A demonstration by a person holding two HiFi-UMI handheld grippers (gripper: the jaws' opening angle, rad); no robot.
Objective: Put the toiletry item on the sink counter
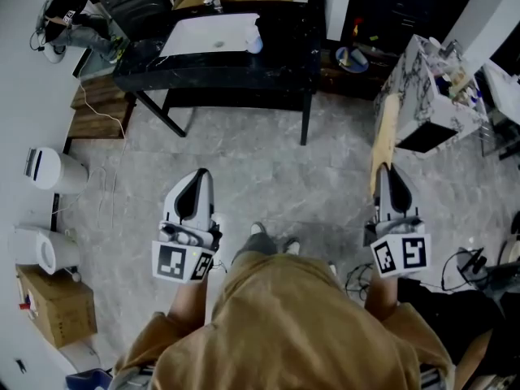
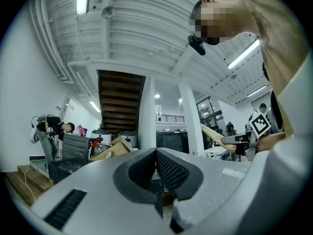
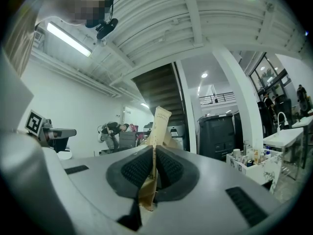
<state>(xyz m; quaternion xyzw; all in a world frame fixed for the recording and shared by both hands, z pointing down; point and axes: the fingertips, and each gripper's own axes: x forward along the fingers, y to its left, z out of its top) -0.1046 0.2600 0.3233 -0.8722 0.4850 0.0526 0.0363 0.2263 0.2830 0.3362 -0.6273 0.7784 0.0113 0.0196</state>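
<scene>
My right gripper (image 1: 387, 169) is shut on the toiletry item, a long tan tube (image 1: 383, 132) that sticks forward out of the jaws. The right gripper view shows the tube (image 3: 159, 124) pinched edge-on between the dark pads (image 3: 168, 168). My left gripper (image 1: 201, 174) is shut with nothing in it, its pads meeting in a thin line (image 2: 156, 153). Both are held level above the grey floor, either side of the person's feet. The black sink counter (image 1: 284, 63) with its white basin (image 1: 211, 35) stands ahead, well away from both grippers.
A marble-topped stand (image 1: 431, 80) crowded with small items is at the right. A person (image 1: 69, 15) crouches at the far left. White appliances (image 1: 53, 169) and a cardboard box (image 1: 53, 303) line the left wall. Cables (image 1: 479, 270) lie at the right.
</scene>
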